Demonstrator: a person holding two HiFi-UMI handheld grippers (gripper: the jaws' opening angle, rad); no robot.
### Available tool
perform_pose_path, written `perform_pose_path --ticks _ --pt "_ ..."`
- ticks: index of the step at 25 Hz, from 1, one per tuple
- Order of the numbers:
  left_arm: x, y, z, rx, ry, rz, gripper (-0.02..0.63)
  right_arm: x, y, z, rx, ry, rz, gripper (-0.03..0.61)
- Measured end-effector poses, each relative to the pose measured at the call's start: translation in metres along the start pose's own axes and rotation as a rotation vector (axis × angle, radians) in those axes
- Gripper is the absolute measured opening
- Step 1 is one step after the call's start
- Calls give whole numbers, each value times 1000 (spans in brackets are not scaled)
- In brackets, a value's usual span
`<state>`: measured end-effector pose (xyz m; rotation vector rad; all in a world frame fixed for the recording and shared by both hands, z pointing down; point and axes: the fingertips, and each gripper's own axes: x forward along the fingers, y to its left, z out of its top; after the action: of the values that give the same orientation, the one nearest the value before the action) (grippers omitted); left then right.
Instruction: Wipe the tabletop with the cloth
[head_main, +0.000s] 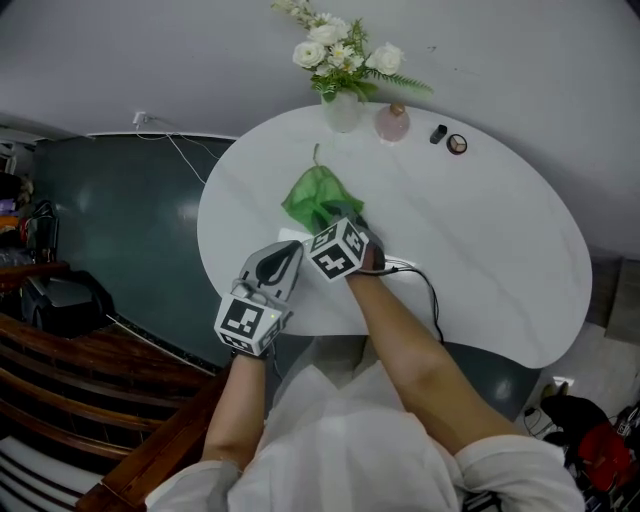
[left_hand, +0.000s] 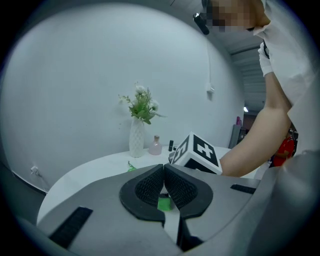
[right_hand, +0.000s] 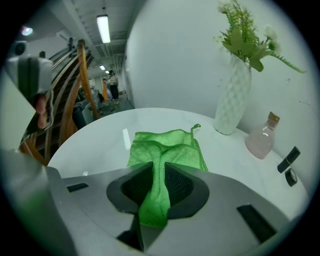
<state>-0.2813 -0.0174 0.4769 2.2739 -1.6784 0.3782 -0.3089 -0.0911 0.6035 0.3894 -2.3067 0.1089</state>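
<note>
A green cloth (head_main: 316, 196) lies spread on the round white table (head_main: 480, 250), left of the table's middle. My right gripper (head_main: 343, 218) is shut on its near edge, and a fold of cloth (right_hand: 167, 145) runs up between the pads (right_hand: 177, 182). The rest of the cloth lies flat ahead of the jaws, with a small loop at its far corner. My left gripper (head_main: 285, 258) hovers at the table's near left edge, just left of the right one. In the left gripper view its jaws (left_hand: 163, 169) are shut with nothing held, and the right gripper's marker cube (left_hand: 197, 151) sits just beyond them.
A white vase of flowers (head_main: 343, 108), a pink bottle (head_main: 392, 122) and two small dark items (head_main: 447, 139) stand at the table's far edge. A black cable (head_main: 428, 288) crosses the near edge. Dark floor (head_main: 120, 220) lies to the left, wooden rails (head_main: 60, 390) at the lower left.
</note>
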Motion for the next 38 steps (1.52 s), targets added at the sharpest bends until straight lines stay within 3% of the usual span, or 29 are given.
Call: perform_pose_path --ticks 6,22,38 --pt "15 -19 2 3 7 -27 18 -26 6 -29 -135 -18 41 67" --pt "46 -104 18 37 -20 -135 18 -136 -106 -156 117 31 -200 67" --pt "38 -155 34 86 -37 -124 18 -271 -214 -315 497 62 -486 68"
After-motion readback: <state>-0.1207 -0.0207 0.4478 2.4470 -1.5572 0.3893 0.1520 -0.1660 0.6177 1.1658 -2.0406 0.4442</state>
